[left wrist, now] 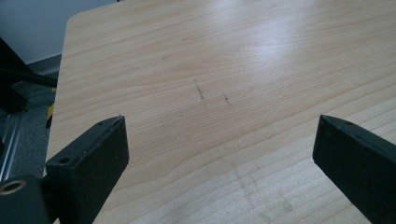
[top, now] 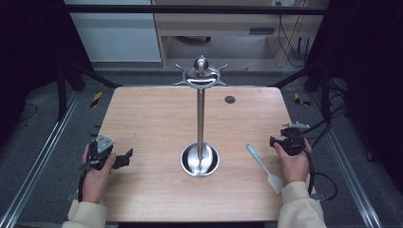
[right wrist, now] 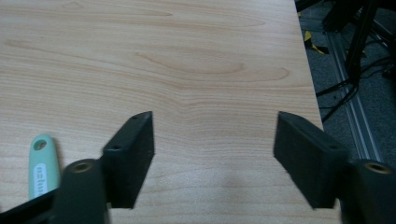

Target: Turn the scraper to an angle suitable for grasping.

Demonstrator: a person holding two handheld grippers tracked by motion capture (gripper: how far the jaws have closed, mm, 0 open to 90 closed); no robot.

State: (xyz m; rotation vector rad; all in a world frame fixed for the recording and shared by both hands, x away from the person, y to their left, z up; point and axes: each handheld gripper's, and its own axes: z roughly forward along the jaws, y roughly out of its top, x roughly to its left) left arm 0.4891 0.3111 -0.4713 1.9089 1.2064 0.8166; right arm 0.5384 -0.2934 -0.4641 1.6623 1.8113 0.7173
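Note:
A mint-handled spatula with a white blade lies on the wooden table, right of centre; its handle end shows at the lower left of the right gripper view. A tall steel utensil stand with a round base and hooked top rises from the table's middle. My right gripper rests at the right edge, just right of the spatula, open and holding nothing. My left gripper sits near the left edge, open over bare wood.
A small dark round cap is set into the table at the back right. Metal rails and cables run along the floor on both sides. Cabinets stand behind the table.

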